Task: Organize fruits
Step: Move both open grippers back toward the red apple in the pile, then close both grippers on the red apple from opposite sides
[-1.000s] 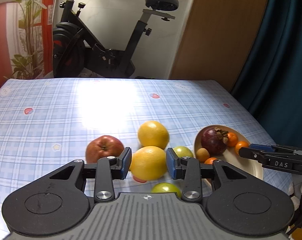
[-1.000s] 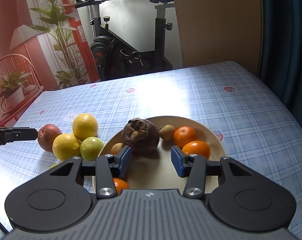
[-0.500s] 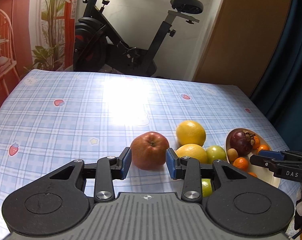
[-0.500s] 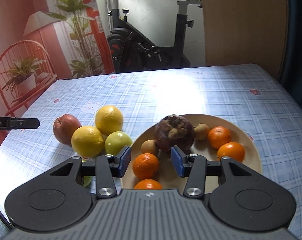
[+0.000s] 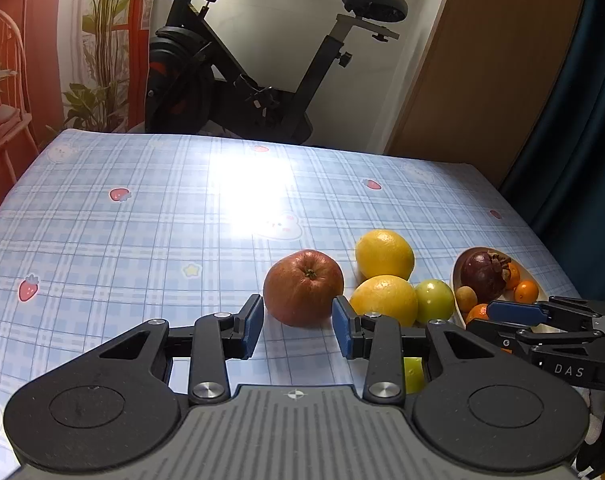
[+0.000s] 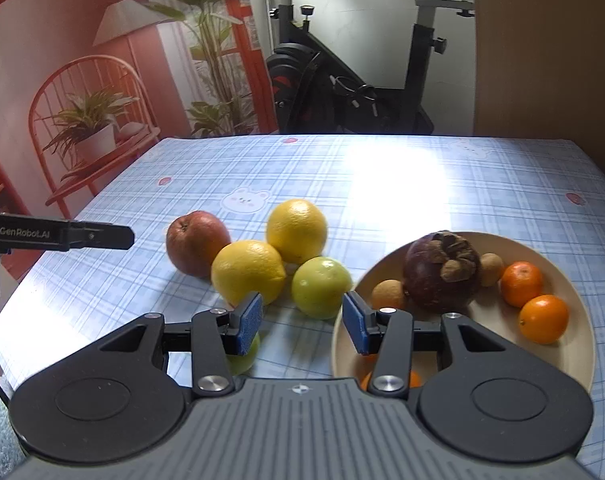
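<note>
A red apple lies on the checked tablecloth just past the tips of my left gripper, which is open and touches nothing. To its right lie two yellow citrus fruits and a green fruit. My right gripper is open and empty, with that green fruit just ahead of its pads. A second green fruit sits partly hidden under its left finger. The beige plate on the right holds a mangosteen, small oranges and small brown fruits.
The blue checked tablecloth stretches bare to the left and far side. An exercise bike stands behind the table. A red chair with a potted plant is off the left edge, and a dark curtain hangs at the right.
My left gripper has shifted left from the yellow fruit to the apple. My right gripper has slid left from over the plate to the green fruit. Neither gripper's opening changed.
</note>
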Available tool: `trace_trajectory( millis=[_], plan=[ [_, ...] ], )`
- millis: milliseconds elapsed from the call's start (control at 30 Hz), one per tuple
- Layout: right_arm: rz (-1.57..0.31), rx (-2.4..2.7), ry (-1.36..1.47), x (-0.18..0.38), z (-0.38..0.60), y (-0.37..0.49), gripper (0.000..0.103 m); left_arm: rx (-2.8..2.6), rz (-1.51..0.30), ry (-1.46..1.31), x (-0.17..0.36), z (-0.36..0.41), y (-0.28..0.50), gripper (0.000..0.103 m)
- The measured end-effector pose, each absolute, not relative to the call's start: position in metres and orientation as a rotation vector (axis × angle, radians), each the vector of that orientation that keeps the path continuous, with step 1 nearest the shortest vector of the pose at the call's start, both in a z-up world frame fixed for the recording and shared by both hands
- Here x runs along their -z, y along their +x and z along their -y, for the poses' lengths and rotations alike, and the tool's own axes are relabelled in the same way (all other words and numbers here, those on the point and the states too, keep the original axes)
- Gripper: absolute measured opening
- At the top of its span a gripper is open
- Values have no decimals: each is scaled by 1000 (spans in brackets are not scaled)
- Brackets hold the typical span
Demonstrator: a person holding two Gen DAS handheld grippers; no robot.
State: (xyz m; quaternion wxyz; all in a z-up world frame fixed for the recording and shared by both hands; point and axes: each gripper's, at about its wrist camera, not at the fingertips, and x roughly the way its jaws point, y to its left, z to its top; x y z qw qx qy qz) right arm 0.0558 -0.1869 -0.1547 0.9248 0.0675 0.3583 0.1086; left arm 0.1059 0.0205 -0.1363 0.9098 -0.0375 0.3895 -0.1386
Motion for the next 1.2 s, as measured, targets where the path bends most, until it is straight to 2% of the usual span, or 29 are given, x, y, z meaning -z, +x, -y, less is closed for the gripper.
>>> trace_trajectory(
  millis=[467, 533, 667, 933, 1200],
  plan=[
    [-739, -260, 128, 153, 180, 74, 48, 268, -797, -91, 130, -27, 116, 40],
    [-739, -266, 135, 152, 177, 82, 54, 275, -803, -85, 128, -28, 121, 40],
    [-735, -314, 106, 151, 165, 96, 55, 291, -810, -76, 122, -31, 134, 40],
    [-735, -454, -53, 157, 125, 132, 66, 306, -846, -130, 129, -37, 154, 40],
    [-773, -510, -78, 172, 100, 159, 69, 337, -900, -215, 151, -37, 172, 40]
  ],
)
